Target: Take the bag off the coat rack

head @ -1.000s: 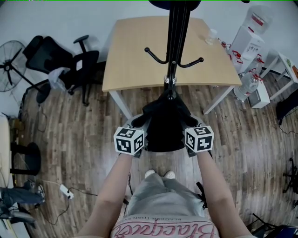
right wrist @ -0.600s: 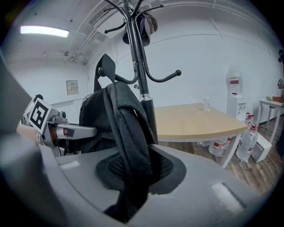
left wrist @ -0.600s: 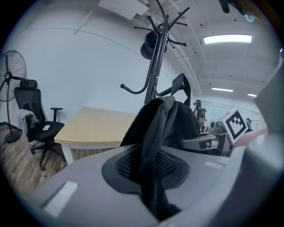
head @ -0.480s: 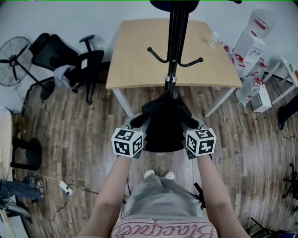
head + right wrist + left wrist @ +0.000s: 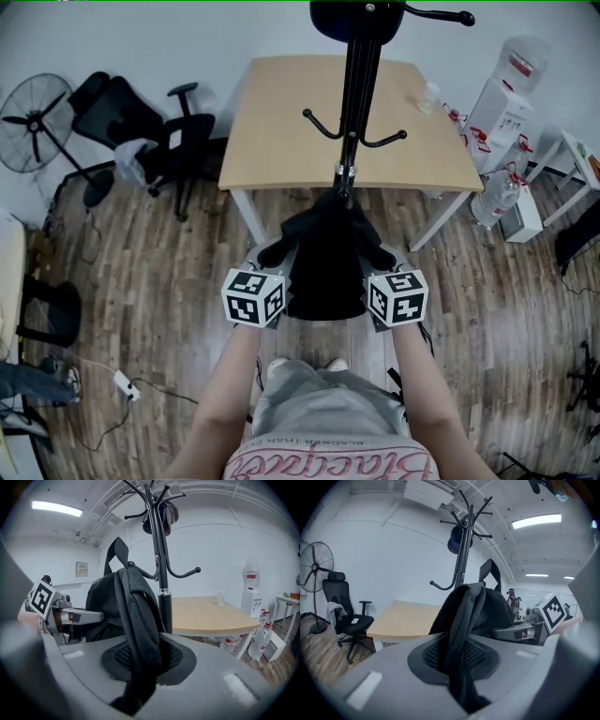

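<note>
The soft black fabric bag (image 5: 326, 267) matches the slim black metal coat rack (image 5: 360, 89). The left gripper (image 5: 461, 663) and right gripper (image 5: 139, 665) are pale grey with dark mesh pads, and each carries a white cube printed with black square markers. The rectangular light-tan wooden table (image 5: 281, 122) has white legs, and the plank floor (image 5: 159, 272) is streaked grey-brown.

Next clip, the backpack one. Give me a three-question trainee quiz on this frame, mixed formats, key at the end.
1. True or false: the left gripper and the right gripper each have jaws shut on a strap of the black fabric backpack.
2. What stands behind the black metal coat rack? A: light wooden table; B: sofa; C: refrigerator.
3. Fill in: the black office chair stands on the person's ____ side.
Key: 1 true; 2 A; 3 left.
</note>
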Demonstrator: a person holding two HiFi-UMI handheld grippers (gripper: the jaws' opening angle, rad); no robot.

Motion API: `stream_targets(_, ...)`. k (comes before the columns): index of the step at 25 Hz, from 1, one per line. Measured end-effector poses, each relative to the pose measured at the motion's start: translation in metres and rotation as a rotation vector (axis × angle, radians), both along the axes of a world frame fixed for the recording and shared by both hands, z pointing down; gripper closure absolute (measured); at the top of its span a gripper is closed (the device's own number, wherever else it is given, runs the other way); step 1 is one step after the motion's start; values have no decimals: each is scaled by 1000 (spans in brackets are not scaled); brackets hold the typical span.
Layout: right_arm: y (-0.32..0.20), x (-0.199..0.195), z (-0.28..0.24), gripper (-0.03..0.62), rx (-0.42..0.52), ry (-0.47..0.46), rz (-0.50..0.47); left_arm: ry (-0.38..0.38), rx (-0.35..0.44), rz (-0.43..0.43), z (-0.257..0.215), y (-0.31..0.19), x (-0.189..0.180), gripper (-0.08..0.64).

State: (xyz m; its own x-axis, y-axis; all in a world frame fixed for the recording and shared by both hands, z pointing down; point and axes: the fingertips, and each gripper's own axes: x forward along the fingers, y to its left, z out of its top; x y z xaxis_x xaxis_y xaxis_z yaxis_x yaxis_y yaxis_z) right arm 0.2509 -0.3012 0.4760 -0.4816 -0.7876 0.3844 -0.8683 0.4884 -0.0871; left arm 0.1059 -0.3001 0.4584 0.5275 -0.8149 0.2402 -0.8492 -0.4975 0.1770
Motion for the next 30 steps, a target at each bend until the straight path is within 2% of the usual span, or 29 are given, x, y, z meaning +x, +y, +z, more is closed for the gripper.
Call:
stream_targets(11, 1, -39, -20, 518, 23, 19, 32, -2, 22, 22, -17, -3, -39, 492)
stream_targets(17, 1, -66, -37, 520, 59, 21, 33, -50, 70, 18, -37, -4, -66, 492)
stream_targets(30, -14, -122, -78, 520, 134, 23, 2, -94, 179, -46, -83, -12, -121, 494)
